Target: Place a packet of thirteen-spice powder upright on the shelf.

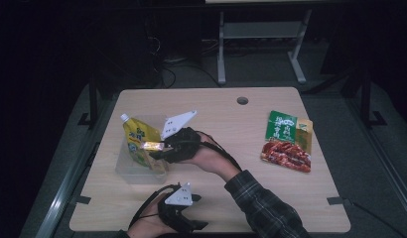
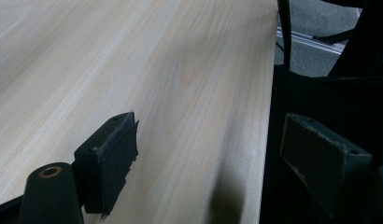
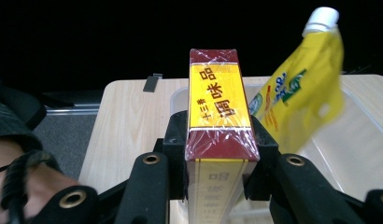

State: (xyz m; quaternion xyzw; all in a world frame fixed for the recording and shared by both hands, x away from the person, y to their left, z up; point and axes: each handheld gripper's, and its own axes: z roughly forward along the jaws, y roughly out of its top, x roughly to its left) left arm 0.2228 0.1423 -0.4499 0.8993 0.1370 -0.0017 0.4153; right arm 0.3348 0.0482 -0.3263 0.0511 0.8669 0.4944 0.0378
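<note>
Right gripper [image 3: 220, 154] around seasoning box [image 3: 217, 107].

Spouted pouch [image 1: 137, 138] stands in the clear bin [image 1: 128, 171] on the counter's [image 1: 226, 198] left half, snack bag [image 1: 287, 141] lies way over right, box [image 1: 153, 146] above the bin.

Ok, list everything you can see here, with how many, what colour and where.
Seasoning box: one, dark red and yellow, wrapped in clear film, clamped in the right claw over the clear bin.
Spout pouch: one, yellow with a white cap, standing tilted in the bin.
Clear bin: one, see-through plastic, left part of the table.
Food packet: one, green and red, lying flat on the right side.
Table: one, light wood, with a round hole near the far edge.
Right claw: black, shut on the box.
Left claw: black, open, at the near table edge.
</note>
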